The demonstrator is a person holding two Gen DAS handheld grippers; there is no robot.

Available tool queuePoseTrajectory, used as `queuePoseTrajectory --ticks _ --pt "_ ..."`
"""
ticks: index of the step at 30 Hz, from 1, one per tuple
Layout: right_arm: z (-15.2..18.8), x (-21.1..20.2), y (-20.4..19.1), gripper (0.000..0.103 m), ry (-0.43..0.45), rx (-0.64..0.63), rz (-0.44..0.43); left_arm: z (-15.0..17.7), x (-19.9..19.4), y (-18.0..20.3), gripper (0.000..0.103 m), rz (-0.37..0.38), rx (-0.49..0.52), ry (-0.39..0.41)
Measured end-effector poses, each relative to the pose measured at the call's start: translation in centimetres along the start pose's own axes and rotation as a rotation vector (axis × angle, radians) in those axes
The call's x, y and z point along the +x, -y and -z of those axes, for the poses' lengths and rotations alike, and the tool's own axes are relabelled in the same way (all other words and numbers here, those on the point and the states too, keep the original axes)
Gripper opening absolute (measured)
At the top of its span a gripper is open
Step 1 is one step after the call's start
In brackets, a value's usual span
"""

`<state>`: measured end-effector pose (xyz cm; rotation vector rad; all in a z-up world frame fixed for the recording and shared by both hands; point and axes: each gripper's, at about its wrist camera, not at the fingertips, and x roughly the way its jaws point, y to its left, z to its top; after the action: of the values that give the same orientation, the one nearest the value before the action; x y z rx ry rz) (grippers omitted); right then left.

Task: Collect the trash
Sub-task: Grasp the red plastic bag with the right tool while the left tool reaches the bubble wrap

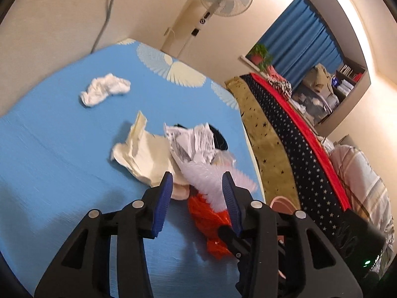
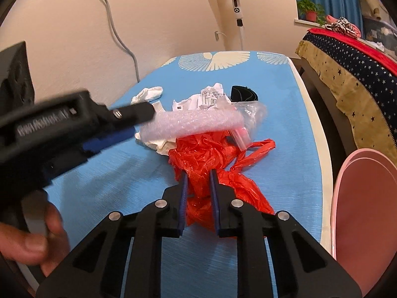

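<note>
Right tool (image 2: pixel 197 175) clamped on red plastic bag (image 2: pixel 211 159) at frame centre on blue tabletop (image 2: pixel 285 114); left tool (image 1: pixel 197 177) apart, astride bubble wrap (image 1: pixel 206 176) directly ahead, nearer

Warm, fairly bright indoor light, soft shadows on the blue mattress (image 2: pixel 285 173) under both grippers, left gripper (image 2: pixel 119 134) motion-blurred above it, strong fisheye bending and dark vignette at edges
</note>
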<state>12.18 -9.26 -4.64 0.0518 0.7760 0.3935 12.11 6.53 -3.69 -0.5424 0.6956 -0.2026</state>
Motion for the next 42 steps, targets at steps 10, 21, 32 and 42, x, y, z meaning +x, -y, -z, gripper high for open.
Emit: queuePoseTrajectory --ticks 10,21,32,42 --pt "0.1 -0.2 0.0 0.016 -0.005 0.007 -0.008 0.7 1.3 0.6 0.017 0.059 0.015 -0.078" --pt "0.2 -1.6 0.2 0.011 0.003 0.013 -0.009 0.4 -0.9 1.2 0.002 0.015 0.070 -0.020" --pt "-0.1 -4.8 -0.2 0.010 0.044 0.020 -0.035 -0.4 -5.6 0.8 0.001 -0.104 0.106 0.102" --pt "-0.3 -8.5 -0.3 0.010 0.111 0.030 -0.041 0.0 -7.6 1.6 0.001 -0.135 0.153 0.132"
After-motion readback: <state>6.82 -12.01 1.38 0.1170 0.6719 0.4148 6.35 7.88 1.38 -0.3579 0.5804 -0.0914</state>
